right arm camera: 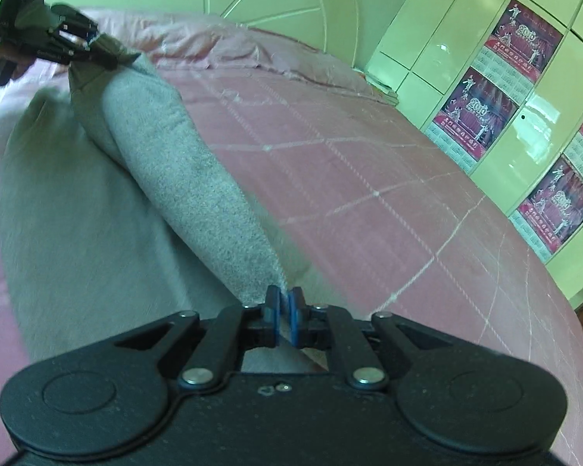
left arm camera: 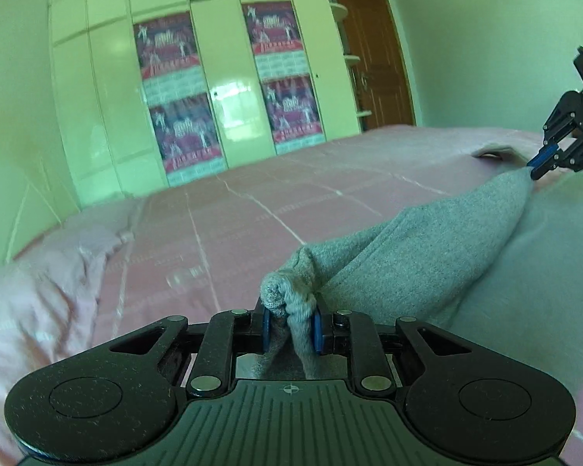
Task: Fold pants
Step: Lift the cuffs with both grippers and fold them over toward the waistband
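Grey pants (left arm camera: 427, 240) pinched by both hand-held grippers (left arm camera: 291, 328) (right arm camera: 285, 316).

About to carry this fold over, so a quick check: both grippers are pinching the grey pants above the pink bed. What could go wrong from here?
1. The right gripper pinches only a thin edge of the grey pants; a pull could slip it free.
2. The left gripper holds a thick bunched wad, so that end may land crumpled.
3. The lifted fold sags between the grips over the pink bedspread and could drop skewed onto the layer below.
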`<state>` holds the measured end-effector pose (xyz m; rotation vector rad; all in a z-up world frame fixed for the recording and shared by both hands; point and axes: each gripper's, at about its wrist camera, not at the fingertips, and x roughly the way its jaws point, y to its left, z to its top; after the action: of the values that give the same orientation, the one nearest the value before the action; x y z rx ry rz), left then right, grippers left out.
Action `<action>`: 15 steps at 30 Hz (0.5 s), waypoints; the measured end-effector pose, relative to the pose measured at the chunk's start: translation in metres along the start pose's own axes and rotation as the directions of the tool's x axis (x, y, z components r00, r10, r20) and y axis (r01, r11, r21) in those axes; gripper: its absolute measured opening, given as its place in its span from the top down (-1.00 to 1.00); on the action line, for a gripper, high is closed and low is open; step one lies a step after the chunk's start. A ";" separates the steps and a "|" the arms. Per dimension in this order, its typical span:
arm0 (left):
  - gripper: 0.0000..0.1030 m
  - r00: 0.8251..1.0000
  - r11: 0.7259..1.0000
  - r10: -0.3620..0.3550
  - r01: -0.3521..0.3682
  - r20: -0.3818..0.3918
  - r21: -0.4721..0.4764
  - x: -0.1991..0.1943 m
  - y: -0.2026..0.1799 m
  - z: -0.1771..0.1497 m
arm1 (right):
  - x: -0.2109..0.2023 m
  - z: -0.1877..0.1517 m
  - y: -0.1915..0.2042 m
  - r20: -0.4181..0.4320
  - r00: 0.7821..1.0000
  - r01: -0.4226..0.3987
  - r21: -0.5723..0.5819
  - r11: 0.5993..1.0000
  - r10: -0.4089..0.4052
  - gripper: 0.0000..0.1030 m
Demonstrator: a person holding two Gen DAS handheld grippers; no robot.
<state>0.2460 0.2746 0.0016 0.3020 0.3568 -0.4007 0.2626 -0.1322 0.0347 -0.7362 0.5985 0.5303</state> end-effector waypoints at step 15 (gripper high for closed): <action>-0.16 0.959 0.776 0.201 -0.280 -0.199 -0.564 -0.065 -0.040 -0.030 | -0.042 -0.045 0.008 0.085 0.996 -0.025 0.448 0.894 -0.015 0.71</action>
<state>0.1647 0.2710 -0.0086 -0.2425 0.5438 0.0009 0.2140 -0.1705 0.0323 -0.2699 0.6138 0.4041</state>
